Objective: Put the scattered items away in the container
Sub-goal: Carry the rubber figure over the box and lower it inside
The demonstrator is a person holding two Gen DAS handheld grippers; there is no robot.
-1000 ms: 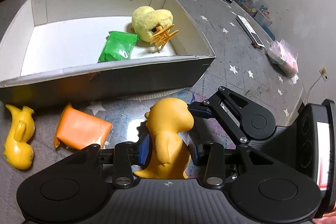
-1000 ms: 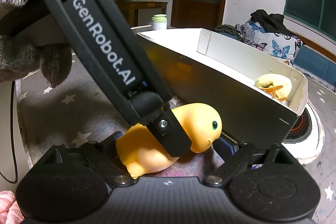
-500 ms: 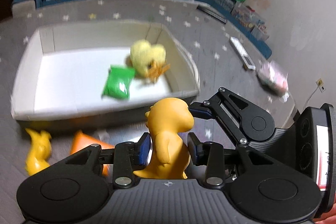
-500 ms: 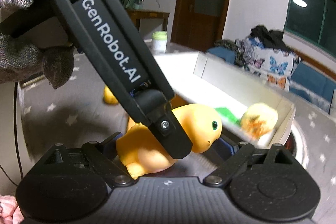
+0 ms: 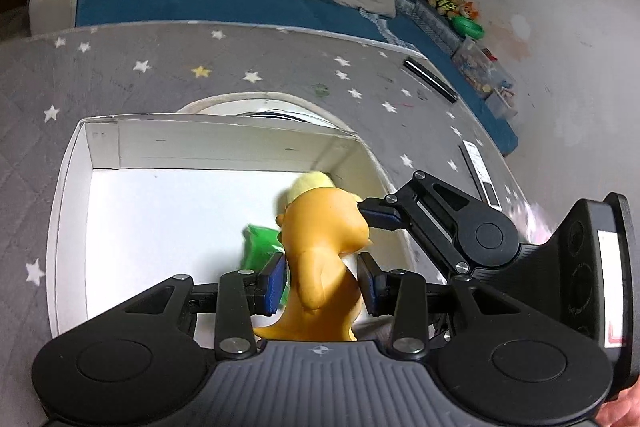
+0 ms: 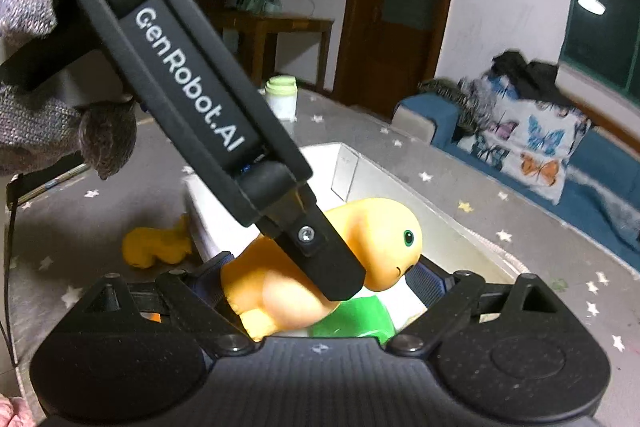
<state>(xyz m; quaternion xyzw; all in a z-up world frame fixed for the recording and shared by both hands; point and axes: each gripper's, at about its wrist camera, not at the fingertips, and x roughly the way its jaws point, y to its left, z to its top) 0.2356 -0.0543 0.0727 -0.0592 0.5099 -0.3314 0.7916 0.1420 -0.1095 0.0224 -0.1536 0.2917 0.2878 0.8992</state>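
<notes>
an orange rubber dinosaur toy (image 5: 324,259) is clamped at the body between the blue pads of the left gripper (image 5: 322,285), and it is held in the air above the open white cardboard box (image 5: 72,187). the toy's head is pinched as well by the right gripper (image 5: 362,217), whose dark fingers (image 5: 384,219) reach in from the right in the left wrist view; in the right wrist view the toy (image 6: 320,267) is seen between the right gripper's own jaws, which are closed about it front and back, with the left gripper's long black finger (image 6: 320,247) crossing it. inside the box, a green soft packet (image 6: 356,319) lies directly under the toy, and a pale yellow plush (image 5: 310,183) rests near the right wall. a second yellow toy figure (image 6: 156,247) lies on the grey star-patterned mat (image 5: 160,67) just outside the box.

the step in hand is judged to be the carrying of the dinosaur over the box for release. for the next move, a lowering toward the bare white floor beside the green packet is called for, and both grips would have to be loosened together so that the toy is not tipped or dragged out over the wall.
</notes>
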